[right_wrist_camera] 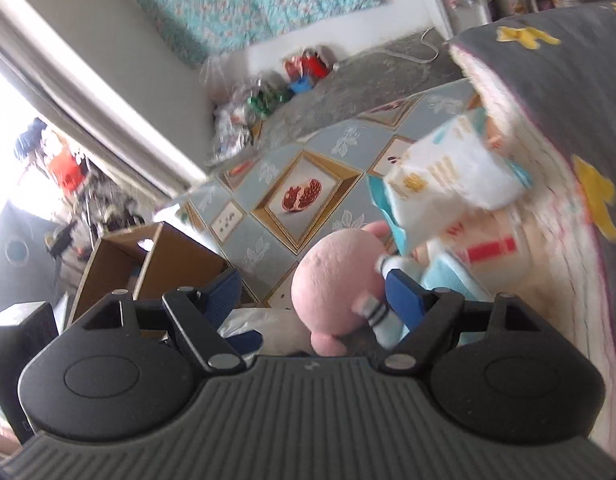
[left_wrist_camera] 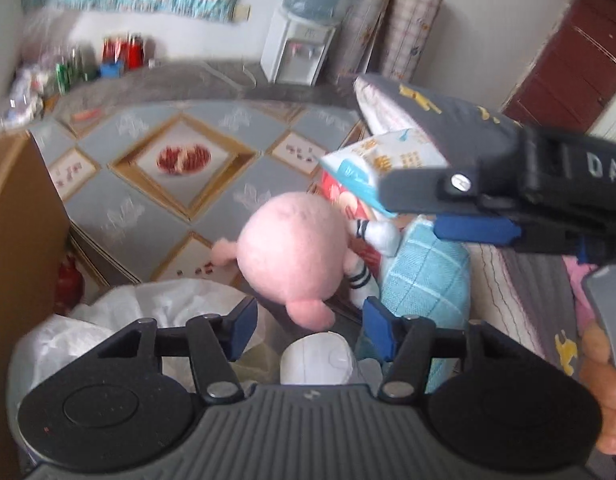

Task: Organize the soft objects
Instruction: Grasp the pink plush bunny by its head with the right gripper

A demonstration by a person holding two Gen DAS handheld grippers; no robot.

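Observation:
A pink plush toy (left_wrist_camera: 292,252) with striped white limbs leans against a teal checked pillow (left_wrist_camera: 424,280) at the edge of the patterned bed mat (left_wrist_camera: 148,200). My left gripper (left_wrist_camera: 308,320) is open just below the plush, holding nothing. My right gripper (left_wrist_camera: 436,208) comes in from the right, above the pillow. In the right wrist view it is open (right_wrist_camera: 312,292) with the plush (right_wrist_camera: 340,276) between its fingers. A white and blue tissue pack (right_wrist_camera: 452,176) and a grey quilt (right_wrist_camera: 568,92) with yellow shapes lie behind.
A brown cardboard box (left_wrist_camera: 20,232) stands at the left, also in the right wrist view (right_wrist_camera: 156,264). A bin lined with a white bag (left_wrist_camera: 108,320) sits below my left gripper. A water dispenser (left_wrist_camera: 300,48) and bottles (left_wrist_camera: 120,52) stand by the far wall.

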